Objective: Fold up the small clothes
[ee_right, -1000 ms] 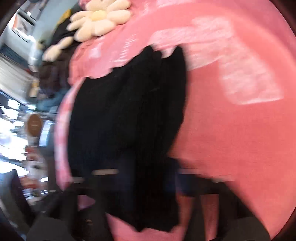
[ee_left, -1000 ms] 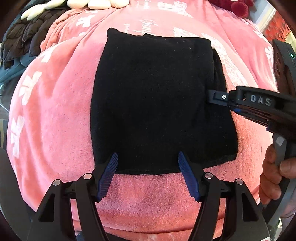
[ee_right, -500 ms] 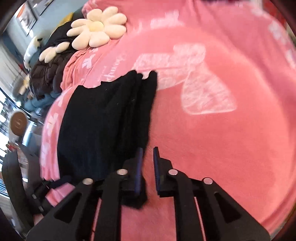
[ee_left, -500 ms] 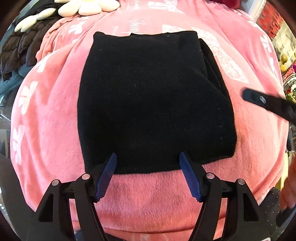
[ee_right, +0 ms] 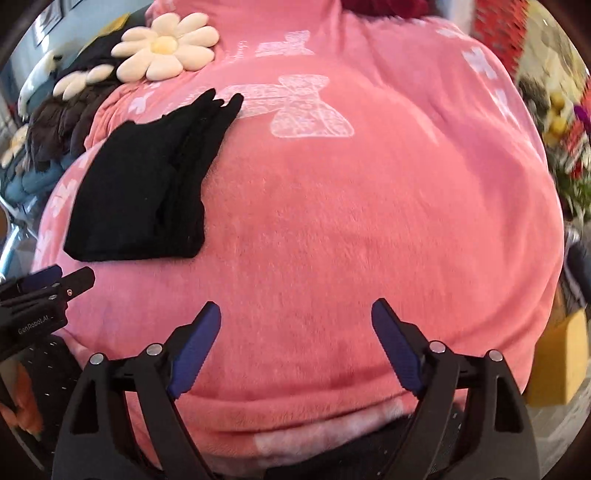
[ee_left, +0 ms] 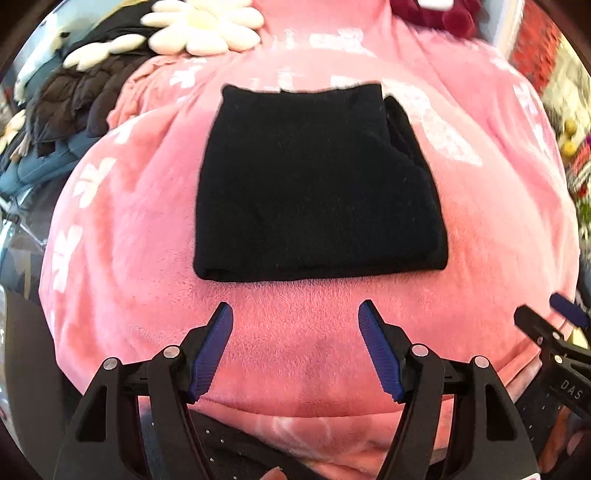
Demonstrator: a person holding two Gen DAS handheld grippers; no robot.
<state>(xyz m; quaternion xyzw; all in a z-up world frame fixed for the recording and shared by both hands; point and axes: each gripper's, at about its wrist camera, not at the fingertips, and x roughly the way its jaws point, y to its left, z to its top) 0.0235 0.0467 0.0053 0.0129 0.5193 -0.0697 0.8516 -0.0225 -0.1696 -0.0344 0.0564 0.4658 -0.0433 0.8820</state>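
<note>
A black garment lies folded into a rough rectangle on the pink blanket. In the right wrist view it lies at the left, with stacked layers showing along its right edge. My left gripper is open and empty, a short way in front of the garment's near edge. My right gripper is open and empty over bare blanket, to the right of the garment. It also shows at the right edge of the left wrist view. The left gripper shows at the left edge of the right wrist view.
A white daisy-shaped cushion and a dark quilted jacket lie at the back left. A dark red item sits at the back. The blanket's near edge drops off just below my fingers. A yellow box stands at the right.
Both grippers have pulled back from the garment toward the near edge. The right gripper let go of the garment's right edge and opened wide. The garment stays folded.
</note>
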